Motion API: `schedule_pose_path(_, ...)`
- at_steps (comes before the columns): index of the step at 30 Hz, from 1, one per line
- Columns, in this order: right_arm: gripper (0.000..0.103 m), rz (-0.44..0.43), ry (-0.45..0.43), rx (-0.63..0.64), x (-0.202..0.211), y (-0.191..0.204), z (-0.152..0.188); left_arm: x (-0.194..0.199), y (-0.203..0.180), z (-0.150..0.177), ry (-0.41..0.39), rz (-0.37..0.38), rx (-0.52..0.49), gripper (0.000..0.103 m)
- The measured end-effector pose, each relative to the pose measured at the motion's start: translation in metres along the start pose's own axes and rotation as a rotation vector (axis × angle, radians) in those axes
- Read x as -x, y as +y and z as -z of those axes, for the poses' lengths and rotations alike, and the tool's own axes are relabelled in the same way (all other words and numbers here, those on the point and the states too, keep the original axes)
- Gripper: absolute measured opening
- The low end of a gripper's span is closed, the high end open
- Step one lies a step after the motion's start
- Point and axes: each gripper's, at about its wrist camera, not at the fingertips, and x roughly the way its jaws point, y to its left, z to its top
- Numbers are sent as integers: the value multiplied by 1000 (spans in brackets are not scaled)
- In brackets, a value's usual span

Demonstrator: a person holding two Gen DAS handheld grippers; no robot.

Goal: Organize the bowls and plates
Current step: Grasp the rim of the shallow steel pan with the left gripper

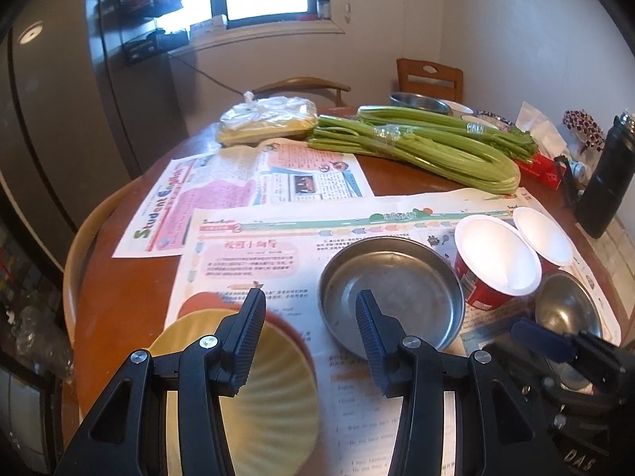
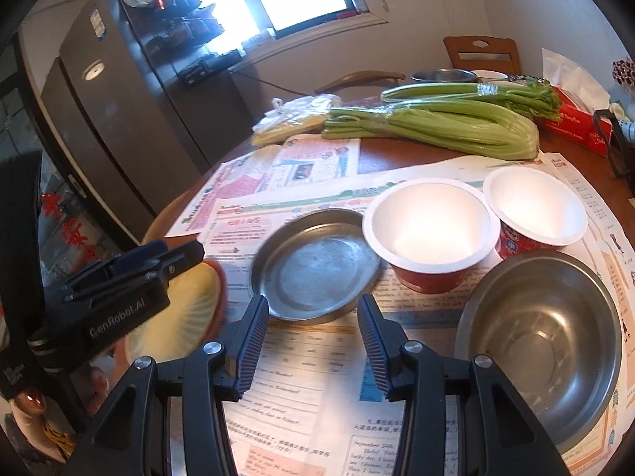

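Bare newspaper (image 2: 317,361) lies open between steel plate (image 2: 317,261) and steel bowl (image 2: 543,341).

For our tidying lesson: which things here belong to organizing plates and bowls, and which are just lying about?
Job:
steel plate
steel bowl
yellow dish
two paper bowls

Lying about:
celery
newspapers
tissue box
black flask

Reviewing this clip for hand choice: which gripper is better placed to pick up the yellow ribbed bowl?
Left, probably. The left gripper hangs right over the yellow ribbed bowl, jaws apart and empty. The right gripper points between the steel plate and steel bowl.
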Motion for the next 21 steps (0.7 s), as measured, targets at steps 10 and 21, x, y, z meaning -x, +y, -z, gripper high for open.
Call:
schedule_pose_path(10,46,27,46,-23,-25,-1,-2,-40,-5,-20,68,83,-9,49)
schedule_pose_path(21,46,83,116,-48,-58,-1,-5,-85,-7,-25,132,75,-21,49)
